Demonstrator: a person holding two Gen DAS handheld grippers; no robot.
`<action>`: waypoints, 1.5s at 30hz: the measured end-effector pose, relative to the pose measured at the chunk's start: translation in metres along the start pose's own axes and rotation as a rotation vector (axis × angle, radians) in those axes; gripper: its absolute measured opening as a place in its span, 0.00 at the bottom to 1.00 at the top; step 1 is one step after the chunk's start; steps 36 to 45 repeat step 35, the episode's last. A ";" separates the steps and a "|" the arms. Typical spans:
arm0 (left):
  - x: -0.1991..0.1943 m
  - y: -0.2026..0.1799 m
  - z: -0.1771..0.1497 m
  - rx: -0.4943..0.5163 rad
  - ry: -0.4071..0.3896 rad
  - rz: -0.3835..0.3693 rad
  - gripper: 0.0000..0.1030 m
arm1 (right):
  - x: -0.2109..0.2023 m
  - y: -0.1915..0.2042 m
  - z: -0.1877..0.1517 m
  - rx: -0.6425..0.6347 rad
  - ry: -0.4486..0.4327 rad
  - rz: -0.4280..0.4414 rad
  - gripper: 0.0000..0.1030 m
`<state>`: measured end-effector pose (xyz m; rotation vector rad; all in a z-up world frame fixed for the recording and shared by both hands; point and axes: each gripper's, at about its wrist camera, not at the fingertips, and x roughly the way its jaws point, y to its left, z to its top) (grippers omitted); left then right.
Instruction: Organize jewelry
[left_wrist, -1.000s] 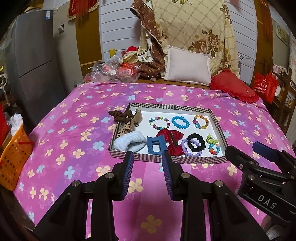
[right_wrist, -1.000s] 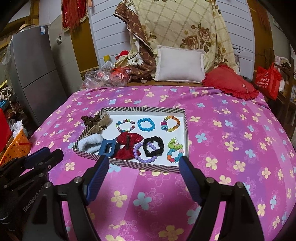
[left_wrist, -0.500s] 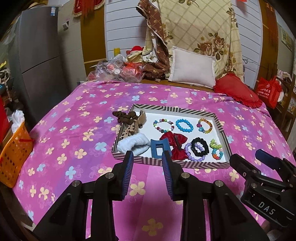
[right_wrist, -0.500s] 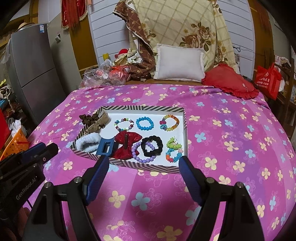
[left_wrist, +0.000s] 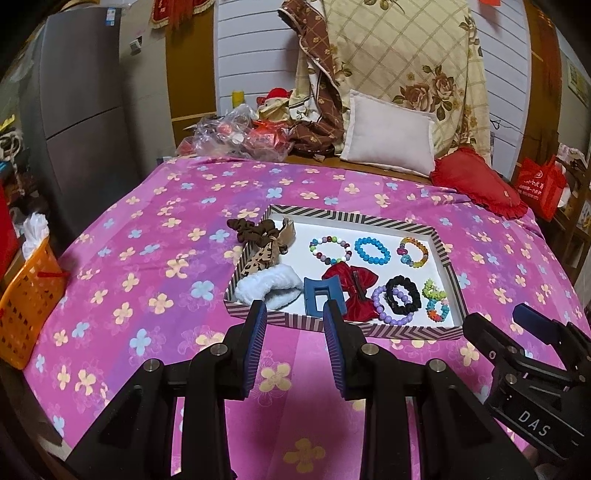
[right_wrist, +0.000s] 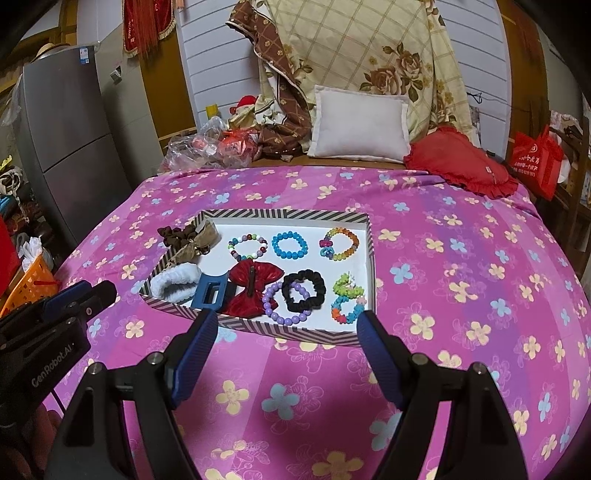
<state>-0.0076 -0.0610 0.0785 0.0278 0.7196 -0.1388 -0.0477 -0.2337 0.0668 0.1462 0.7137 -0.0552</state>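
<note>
Trouble sits in the near row of that striped tray (left_wrist: 369, 326) on the bed: blue claw clip (right_wrist: 208, 293), red bow (right_wrist: 255, 284), purple bead bracelet (right_wrist: 275, 306) and black scrunchie (right_wrist: 304, 290) overlap. Your left gripper (left_wrist: 295, 347) hangs spread and empty just short of the tray's near wall; your right gripper (right_wrist: 284, 350) is spread wider, empty too. Dip carelessly and you likely snag two pieces at once, or catch the cardboard wall and drag the tray across the soft cover.
</note>
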 end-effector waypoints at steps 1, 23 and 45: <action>0.001 0.001 0.000 -0.005 0.005 -0.002 0.34 | 0.000 0.000 0.000 -0.001 0.001 -0.002 0.78; 0.002 0.003 0.001 -0.003 0.005 0.006 0.34 | 0.006 0.001 -0.001 -0.010 0.015 0.004 0.78; -0.002 0.001 -0.002 0.019 -0.038 0.043 0.34 | 0.007 0.001 -0.006 -0.005 0.018 0.003 0.78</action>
